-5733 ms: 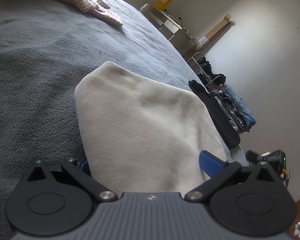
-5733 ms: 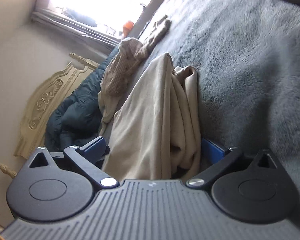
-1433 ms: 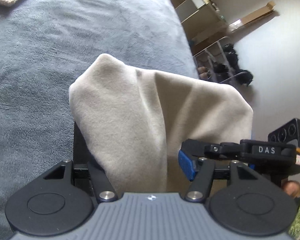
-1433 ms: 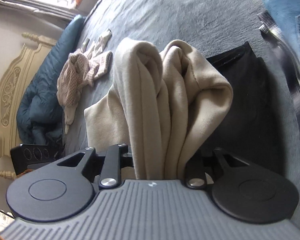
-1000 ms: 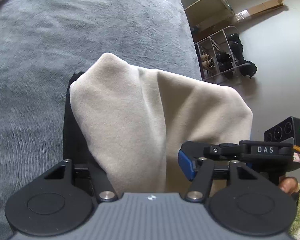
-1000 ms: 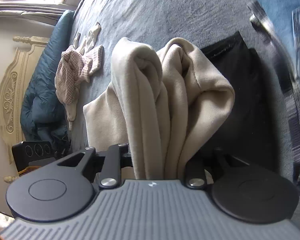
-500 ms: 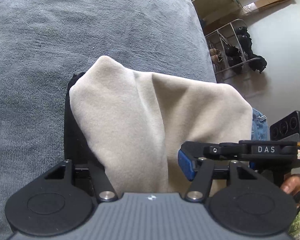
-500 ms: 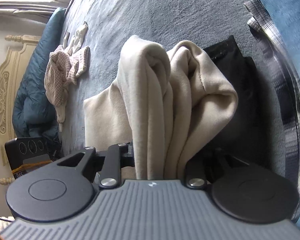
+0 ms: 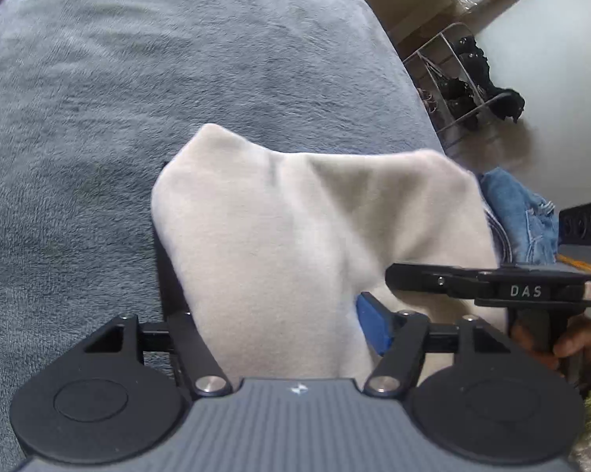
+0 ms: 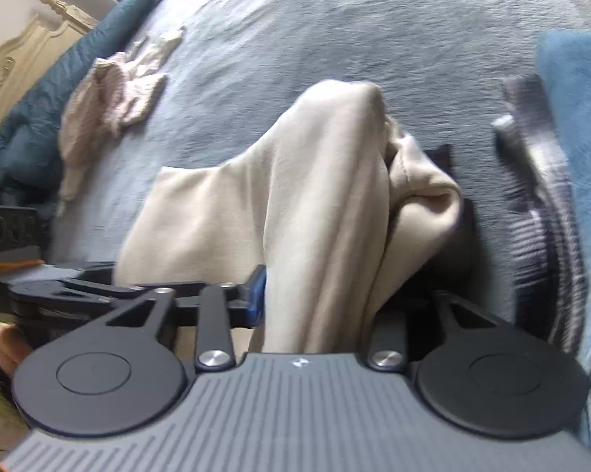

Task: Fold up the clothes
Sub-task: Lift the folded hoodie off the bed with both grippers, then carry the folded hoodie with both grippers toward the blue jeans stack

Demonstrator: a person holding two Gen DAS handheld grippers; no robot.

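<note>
Two grippers are engaged with one folded cream garment, which is being set down on a black garment lying on the grey bedcover, beside a stack of jeans. Placement is judged nearly finished; release and a clean withdrawal are called for next. The left gripper is opening, cloth between its jaws. The right gripper is likewise opening, the bunched fold no longer visibly pinched.
</note>
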